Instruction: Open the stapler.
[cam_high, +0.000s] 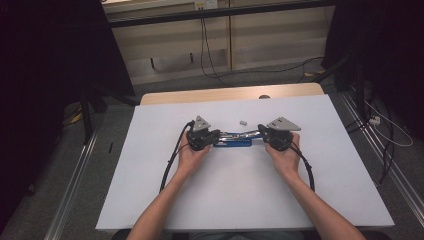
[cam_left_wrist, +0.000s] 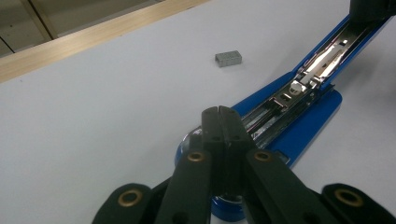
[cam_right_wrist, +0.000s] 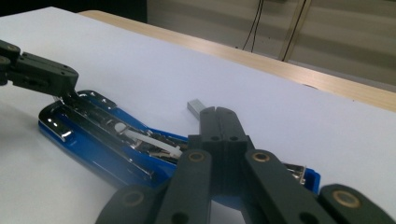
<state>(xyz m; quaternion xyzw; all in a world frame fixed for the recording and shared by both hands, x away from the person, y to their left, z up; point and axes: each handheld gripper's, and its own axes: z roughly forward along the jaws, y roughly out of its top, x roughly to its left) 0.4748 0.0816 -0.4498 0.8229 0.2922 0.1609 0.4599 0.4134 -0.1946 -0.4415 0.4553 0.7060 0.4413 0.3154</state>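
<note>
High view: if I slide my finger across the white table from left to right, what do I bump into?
Left gripper in the person's left hand → blue stapler, lying opened up → little block of staples, just behind it → right gripper in the right hand.

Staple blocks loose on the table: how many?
1. One staple block lies on the white table, just beyond the opened blue stapler, apart from it. More may sit inside the stapler's magazine, unseen.
</note>
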